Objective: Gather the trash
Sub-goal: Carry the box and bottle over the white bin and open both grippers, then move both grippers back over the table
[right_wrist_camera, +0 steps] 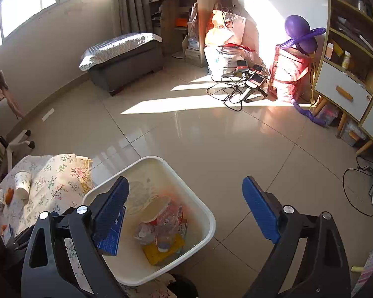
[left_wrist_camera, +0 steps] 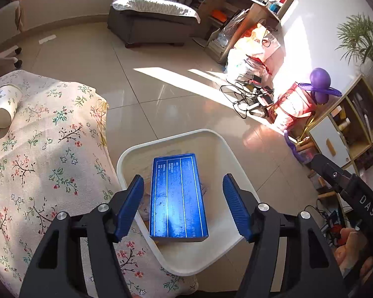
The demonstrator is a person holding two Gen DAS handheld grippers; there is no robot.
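I've got my left gripper [left_wrist_camera: 184, 206] spread over the white bin [left_wrist_camera: 211, 134], the blue box [left_wrist_camera: 177, 196] loose between its jaws (dropping in, I judge). My right gripper [right_wrist_camera: 185, 211] gapes empty; 1 paper cup [left_wrist_camera: 5, 104] waits on the floral cloth [left_wrist_camera: 49, 161].

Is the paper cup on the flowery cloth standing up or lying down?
Lying down. The paper cup rests on its side on the flowery cloth.

1. The left tool [left_wrist_camera: 184, 206] tilts steeply downward, its blue-padded fingers [left_wrist_camera: 130, 207] spread apart and touching nothing.
2. The right tool [right_wrist_camera: 186, 208] also angles downward with its fingers [right_wrist_camera: 259, 208] spread wide and nothing gripped.
3. In the left wrist view, the person's hand [left_wrist_camera: 353, 250] grips the right tool's black body.
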